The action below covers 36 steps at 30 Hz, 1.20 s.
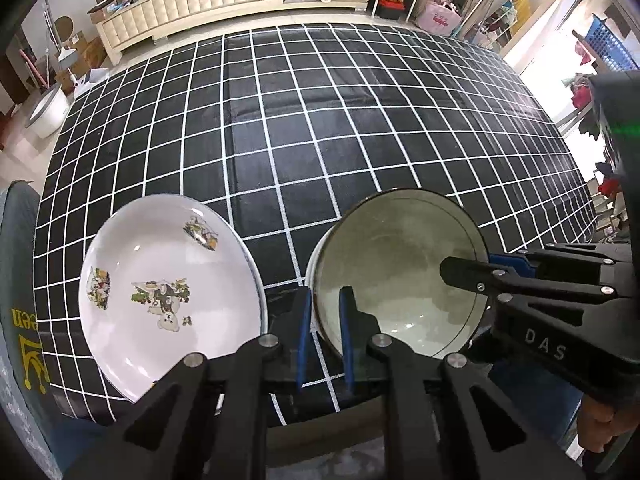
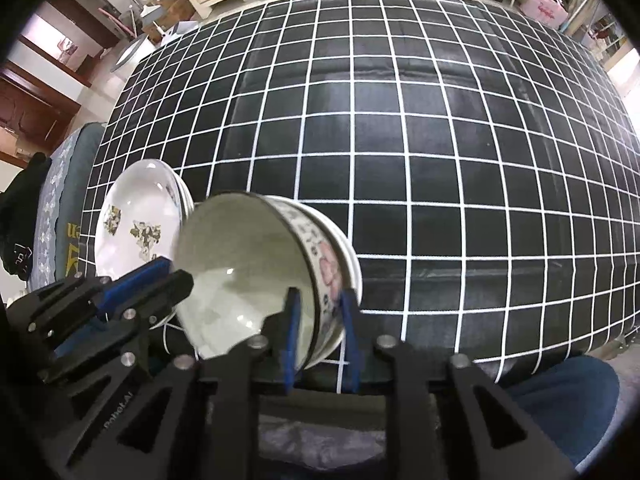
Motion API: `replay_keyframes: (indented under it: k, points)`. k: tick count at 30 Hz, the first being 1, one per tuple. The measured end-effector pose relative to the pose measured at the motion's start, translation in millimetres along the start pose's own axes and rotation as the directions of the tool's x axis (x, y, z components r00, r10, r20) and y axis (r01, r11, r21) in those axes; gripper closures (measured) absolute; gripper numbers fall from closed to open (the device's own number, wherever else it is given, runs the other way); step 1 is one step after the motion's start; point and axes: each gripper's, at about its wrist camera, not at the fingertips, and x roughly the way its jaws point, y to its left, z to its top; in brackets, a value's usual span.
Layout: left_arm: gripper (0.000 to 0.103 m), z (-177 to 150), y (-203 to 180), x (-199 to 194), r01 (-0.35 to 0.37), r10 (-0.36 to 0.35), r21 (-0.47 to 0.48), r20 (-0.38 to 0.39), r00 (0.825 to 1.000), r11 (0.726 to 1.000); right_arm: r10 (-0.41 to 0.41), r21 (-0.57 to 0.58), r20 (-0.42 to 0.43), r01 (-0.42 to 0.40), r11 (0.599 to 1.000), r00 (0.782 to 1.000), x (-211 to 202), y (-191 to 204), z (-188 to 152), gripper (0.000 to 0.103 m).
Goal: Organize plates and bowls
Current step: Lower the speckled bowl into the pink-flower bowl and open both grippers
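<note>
Tabletop (image 1: 320,128), black cloth with a white grid, bare beyond the near edge; all crockery sits at that edge.

White shallow plate with green-brown printed motifs (image 1: 168,280) lies left, apparently atop other plates (rims visible behind it in the right wrist view).

Grey-green glazed bowl with a dark rim and pink floral band outside (image 2: 256,280) sits just right of the plate, nested in a white bowl beneath, and looks tilted.

Left gripper (image 1: 326,332): jaws pinching the bowl's left rim.

Right gripper (image 2: 318,332): jaws partly spread, straddling the right wall; pads appear not to press.

Risk, judged: with only one pinch on a thin glazed rim, the bowl could swing or slip, knock the plate, or slide off the near edge.
</note>
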Motion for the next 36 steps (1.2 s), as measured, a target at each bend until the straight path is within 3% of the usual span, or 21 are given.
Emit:
replay_keyframes:
  k: [4, 9, 17, 24, 30, 36]
  points:
    - [0.091, -3, -3, -1, 0.022, -0.022, 0.000, 0.002, 1.000, 1.000, 0.022, -0.009, 0.006, -0.022, 1.000, 1.000, -1, 1, 0, 0.055]
    - [0.087, -6, -4, -5, 0.019, -0.019, 0.007, 0.015, 1.000, 1.000, -0.029, -0.042, 0.046, 0.031, 0.999, 0.998, -9, 4, -4, 0.041]
    - [0.072, -11, -1, -22, 0.029, -0.028, -0.007, 0.075, 0.997, 1.000, -0.103, -0.129, 0.092, 0.115, 0.985, 0.990, -17, 13, -10, 0.040]
    - [0.050, -15, 4, -31, 0.057, -0.054, -0.034, 0.098, 0.994, 0.998, -0.046, -0.048, 0.113, 0.052, 0.997, 0.992, -19, -2, -12, 0.039]
    - [0.042, -17, 1, -23, 0.054, -0.055, 0.006, 0.097, 0.994, 0.999, -0.050, -0.027, 0.111, 0.053, 0.998, 0.993, -9, -7, -9, 0.039]
    - [0.042, -13, 5, 0, 0.062, -0.063, 0.010, 0.064, 0.996, 0.998, -0.069, -0.062, 0.106, 0.076, 0.995, 0.992, 4, -4, -2, 0.038]
